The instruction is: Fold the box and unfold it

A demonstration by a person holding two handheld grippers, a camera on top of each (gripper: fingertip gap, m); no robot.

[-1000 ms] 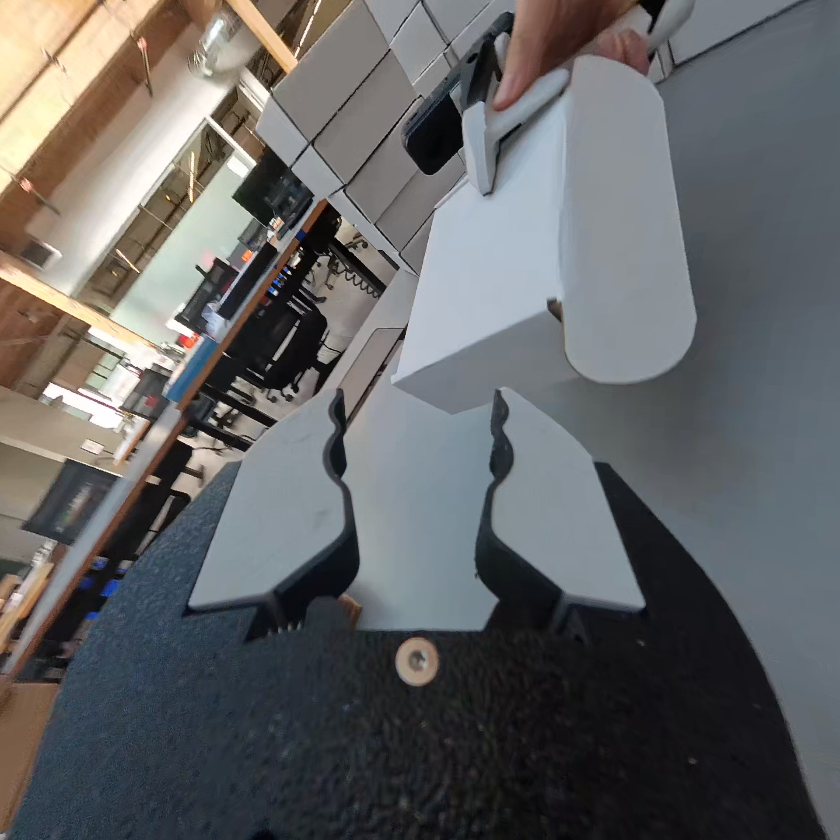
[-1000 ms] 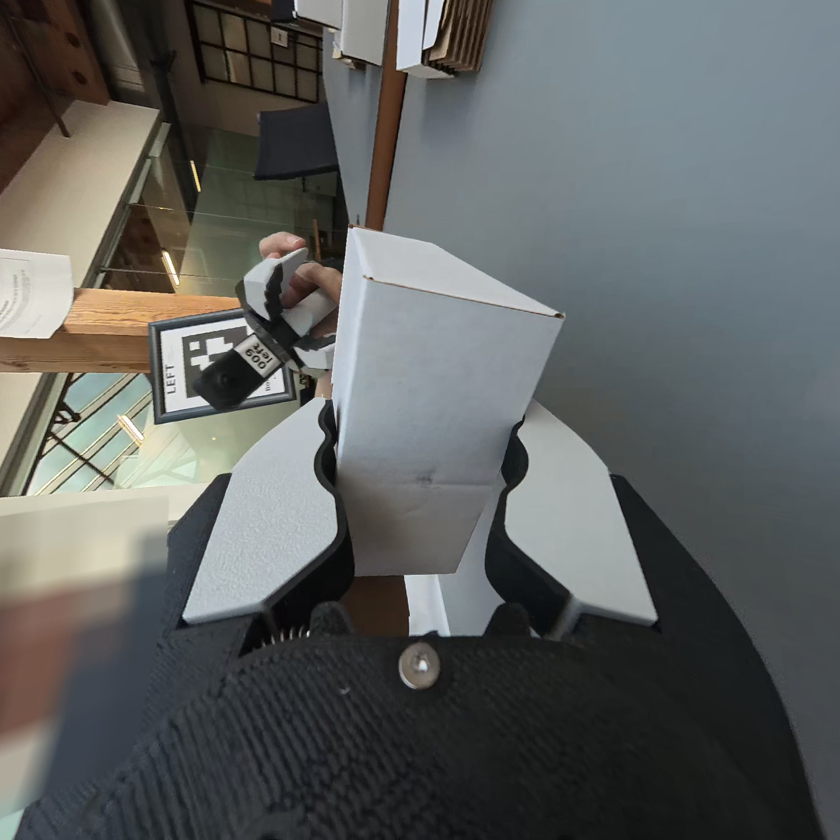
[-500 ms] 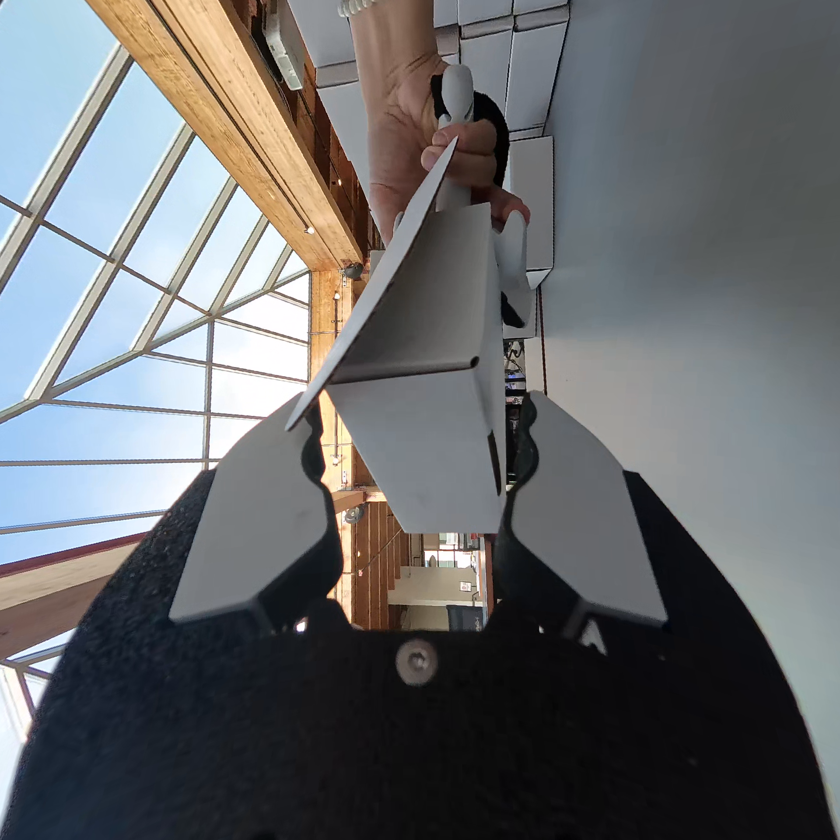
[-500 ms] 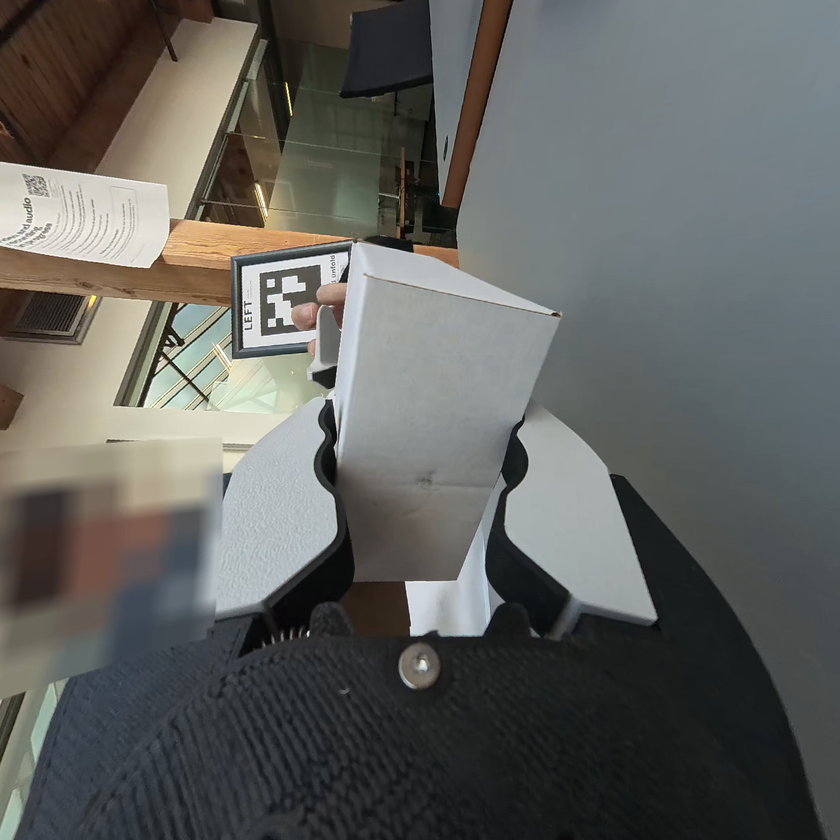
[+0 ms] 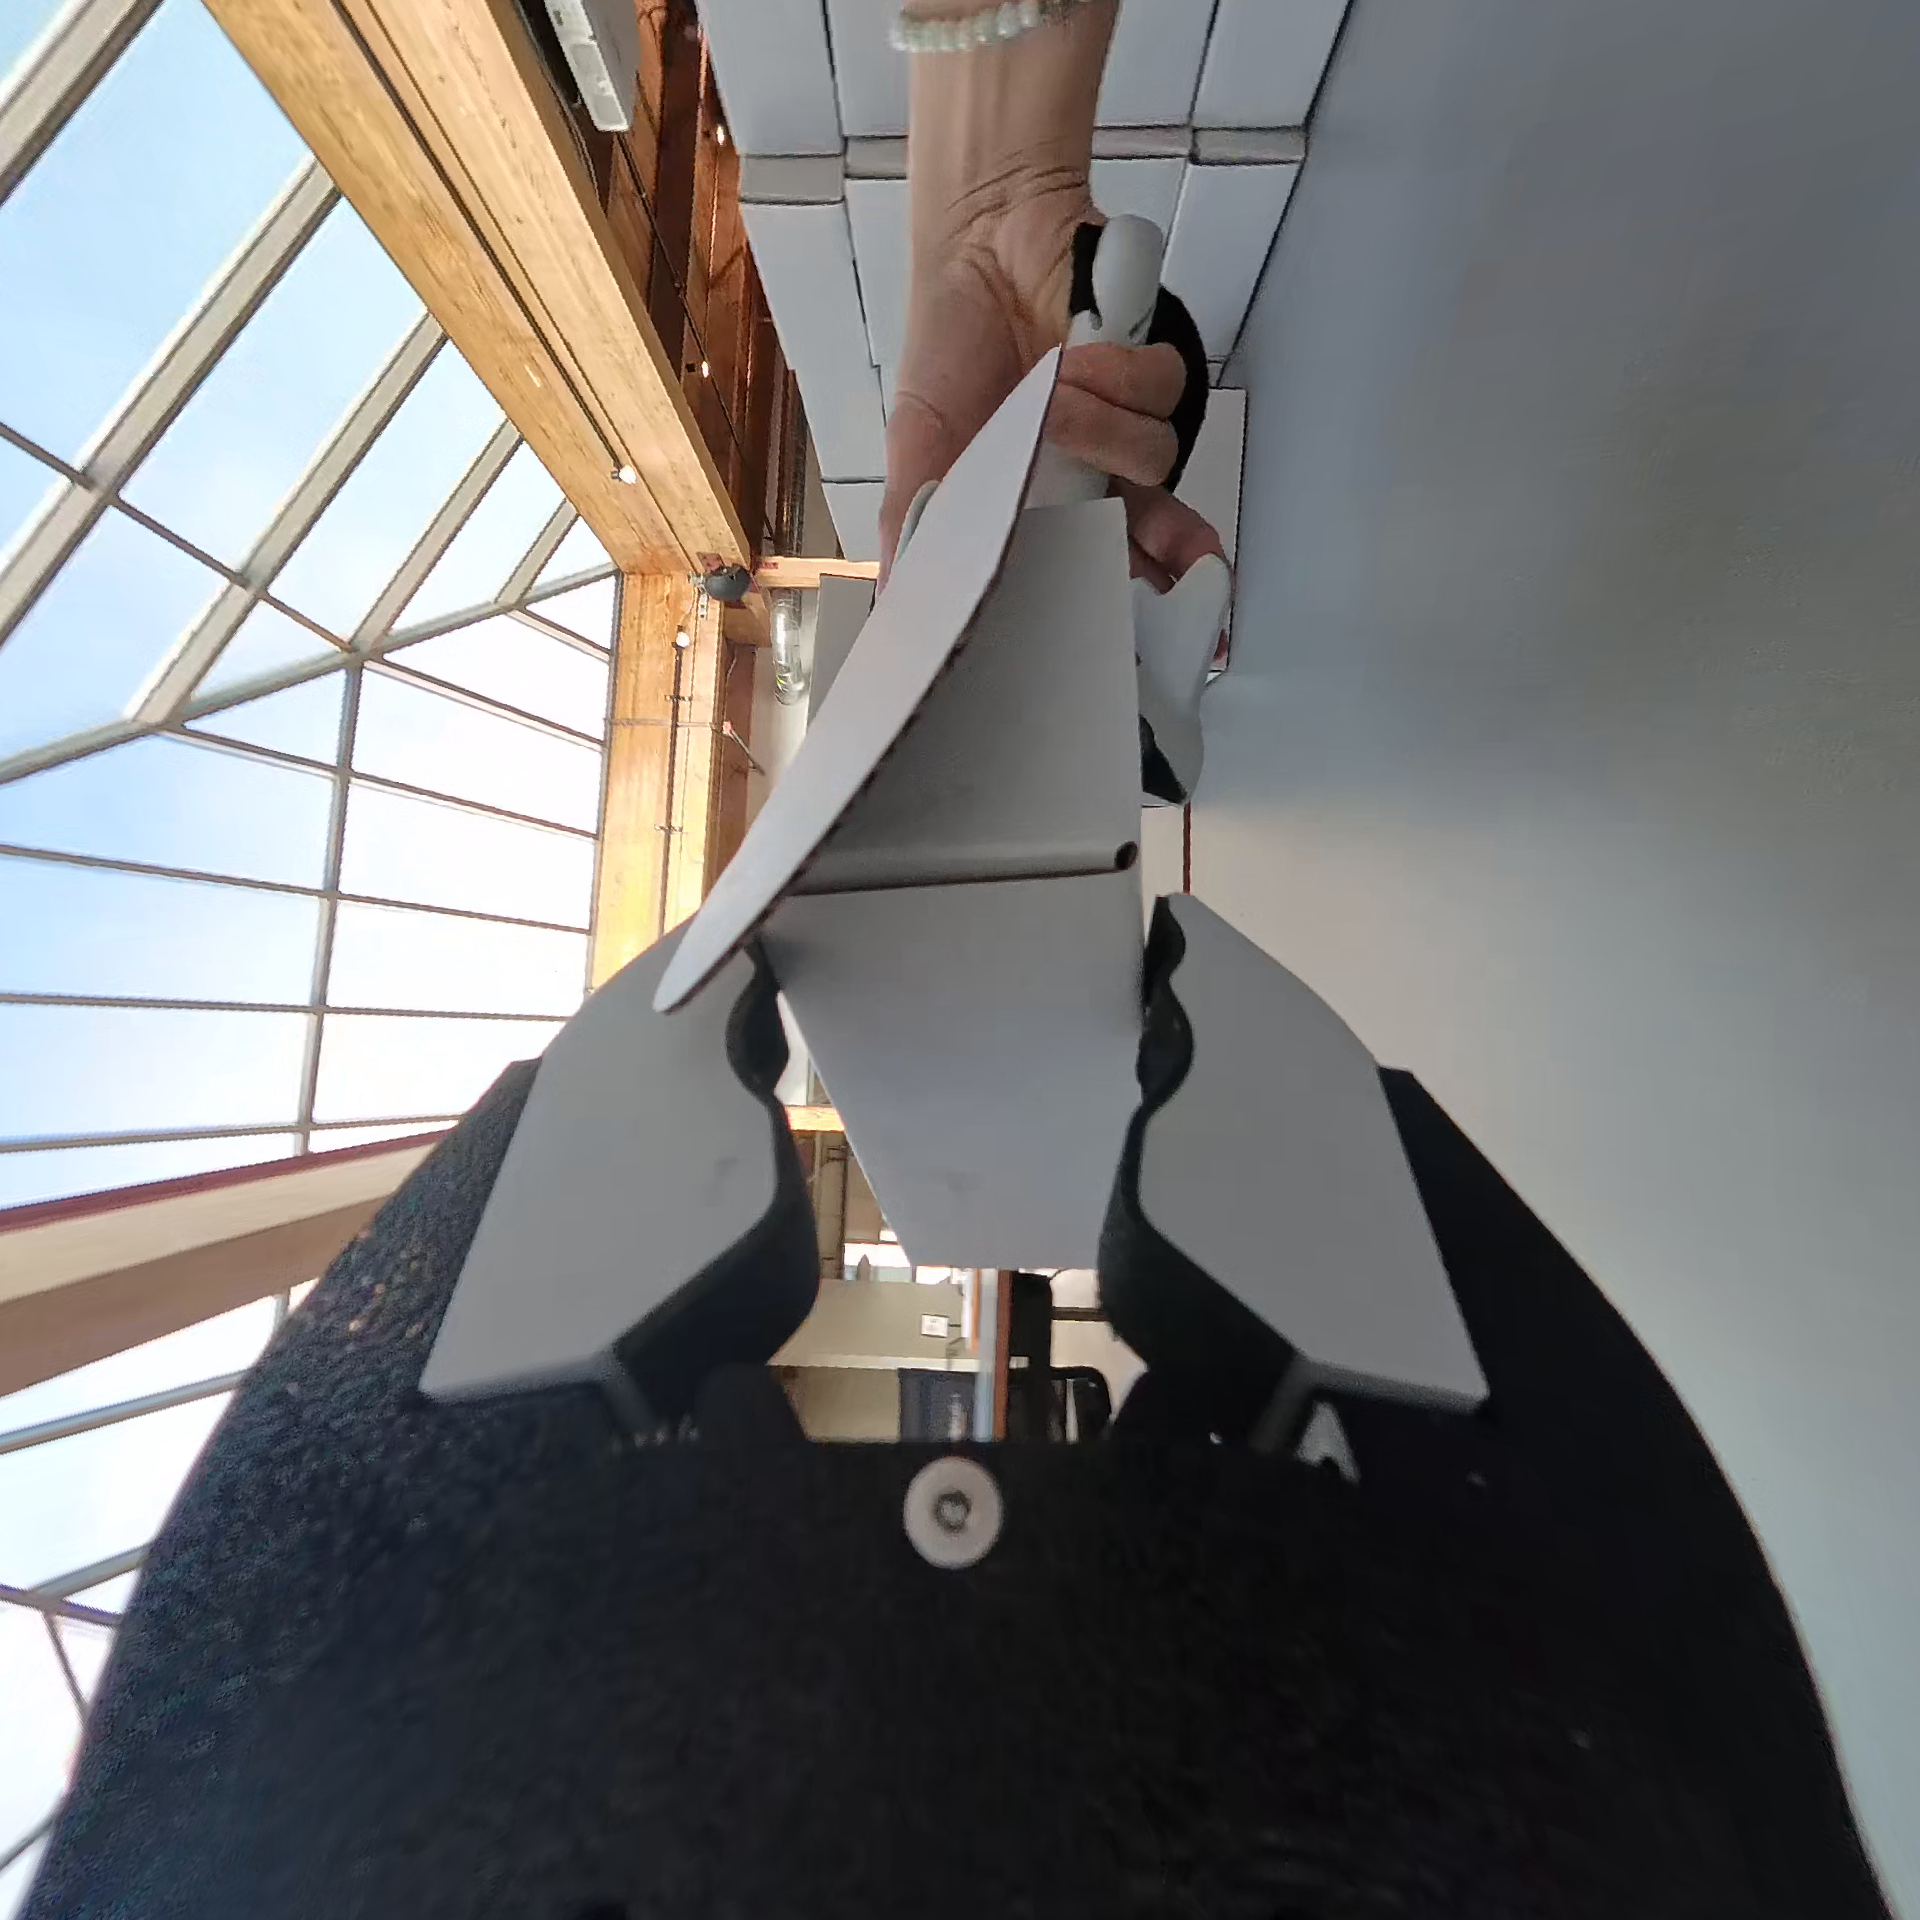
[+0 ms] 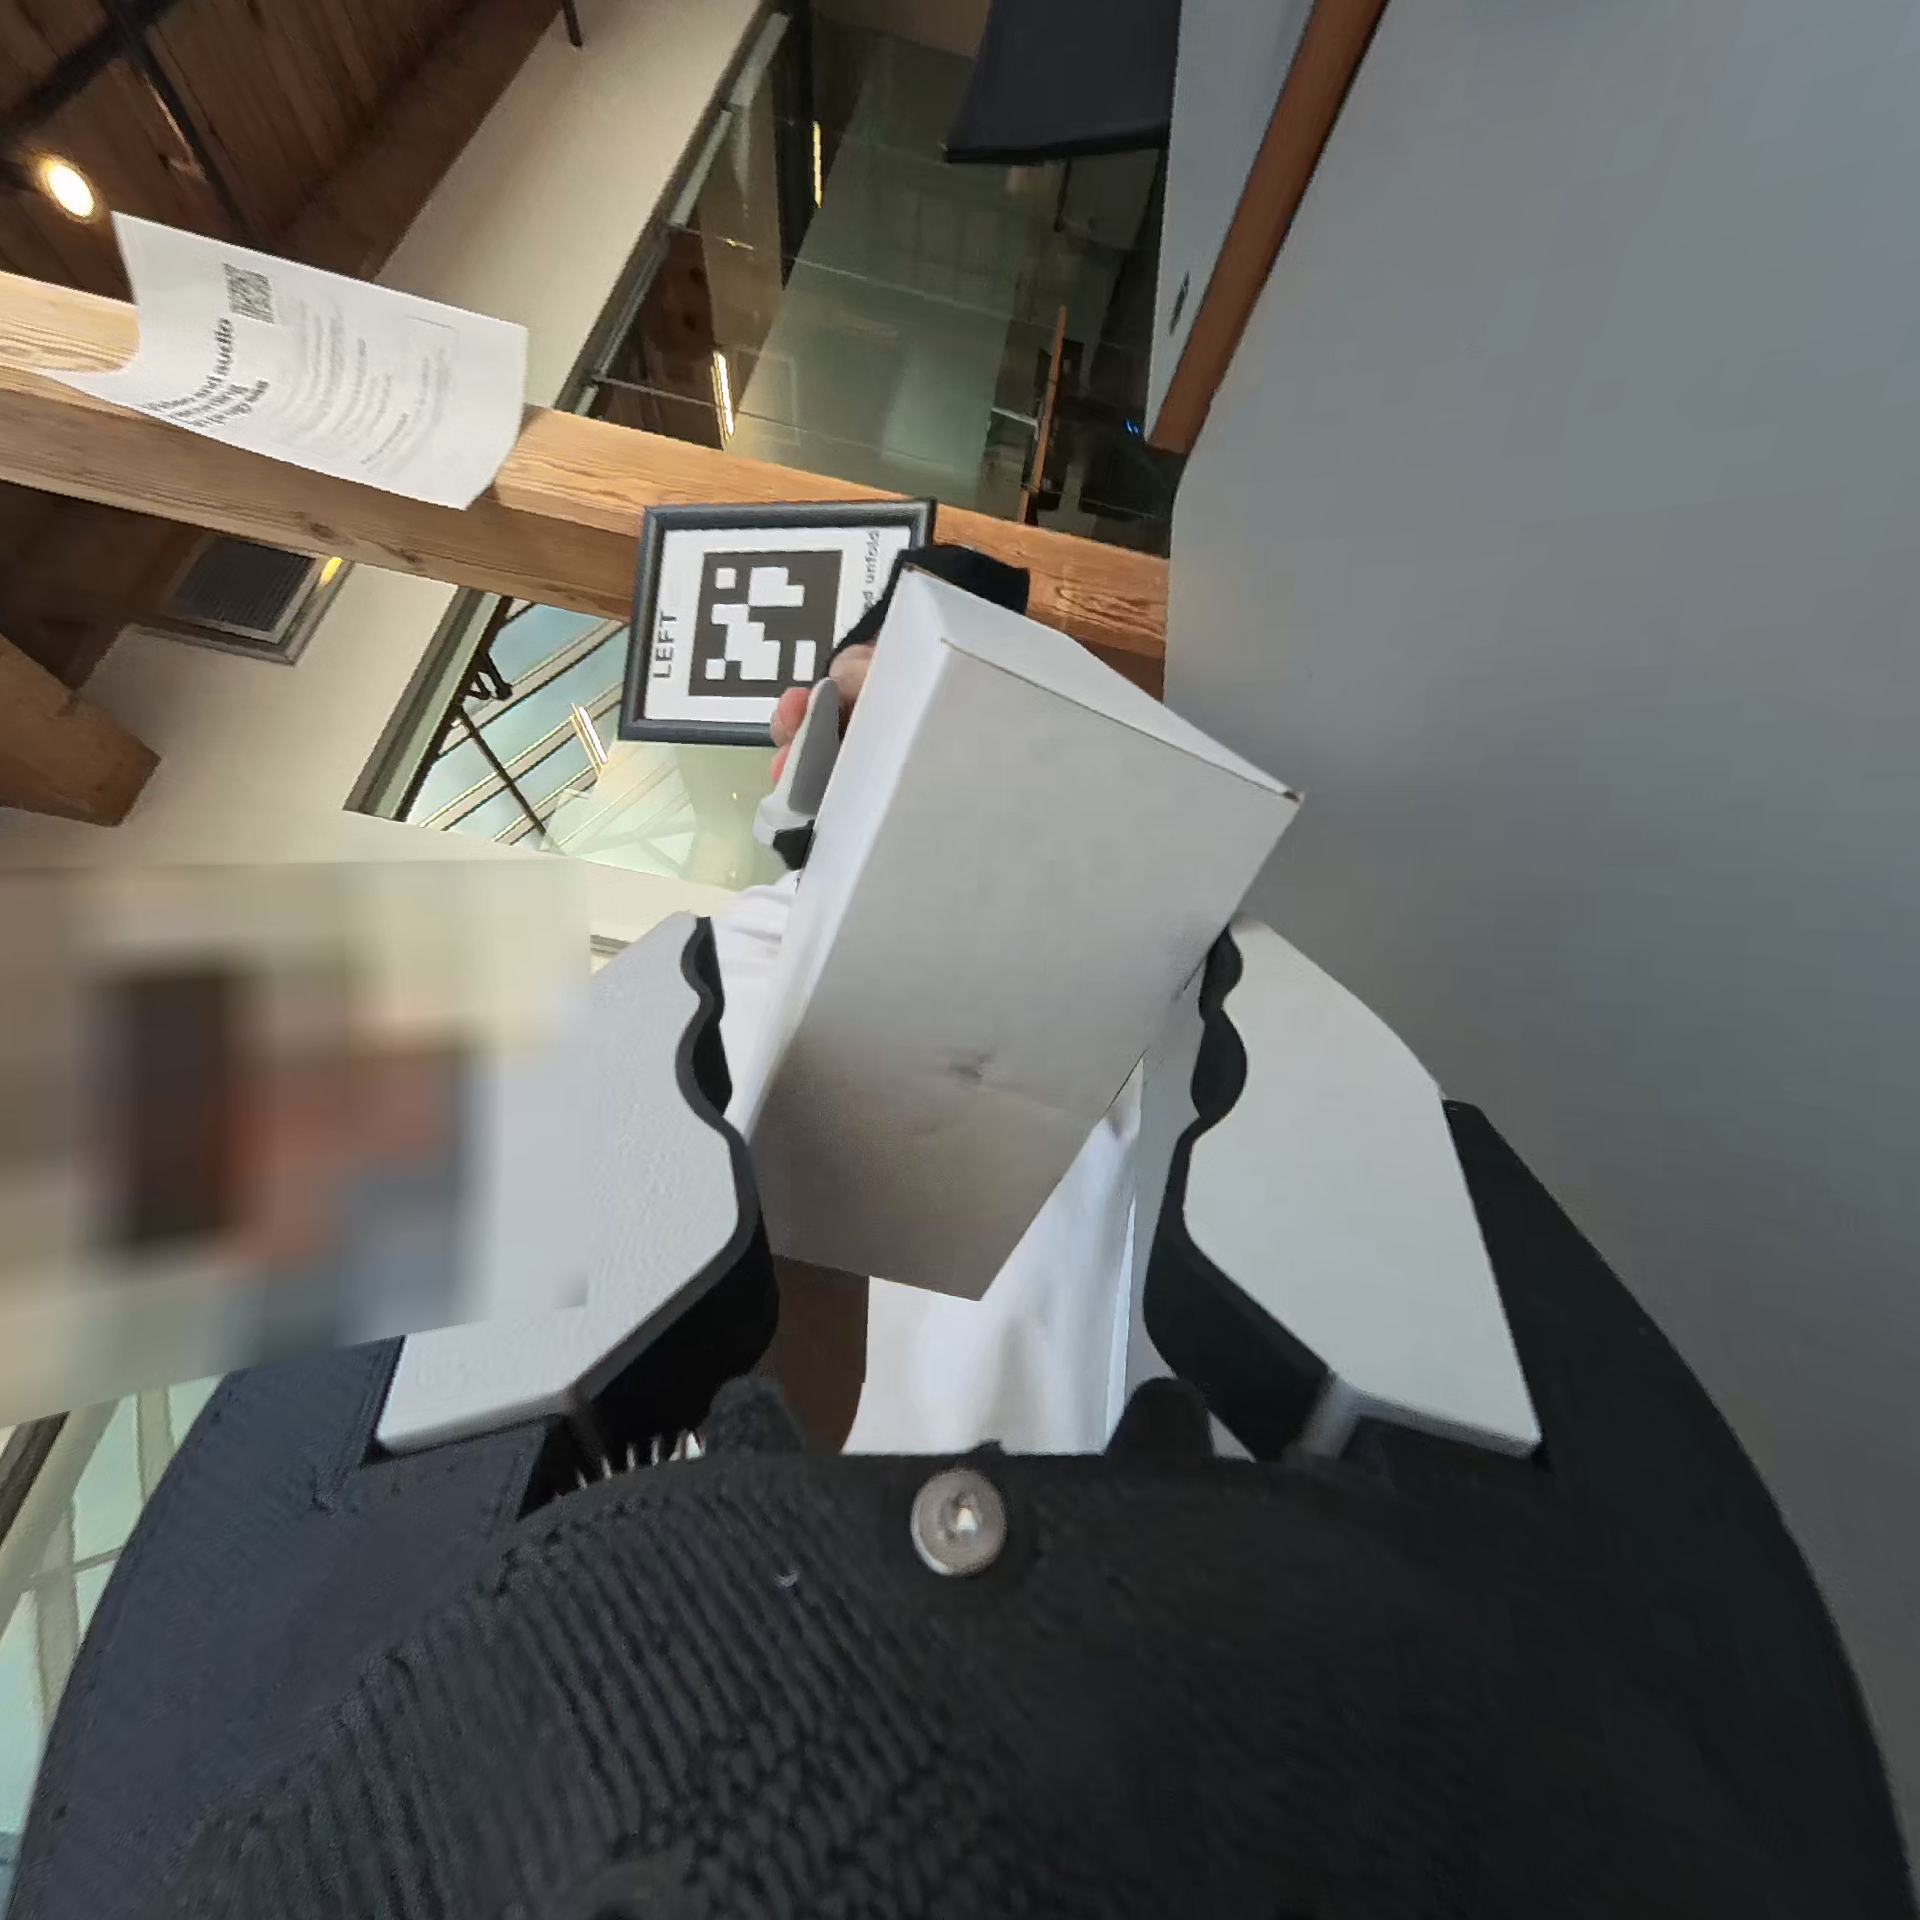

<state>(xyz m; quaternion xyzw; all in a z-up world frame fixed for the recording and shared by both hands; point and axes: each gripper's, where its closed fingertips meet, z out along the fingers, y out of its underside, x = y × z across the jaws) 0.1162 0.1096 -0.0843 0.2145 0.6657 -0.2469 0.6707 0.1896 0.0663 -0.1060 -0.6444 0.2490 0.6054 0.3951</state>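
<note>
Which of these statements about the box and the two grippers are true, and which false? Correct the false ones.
1. The white box sits between the fingers of the left gripper. True.
2. One flap of the box stands open, angled away from its body. True.
3. The box lies flat on the grey table. False: it is held up, clear of the table.
4. A bare hand pinches the box directly. False: the hand grips the handle of the right gripper.
5. The box is brown. False: it is white.
</note>
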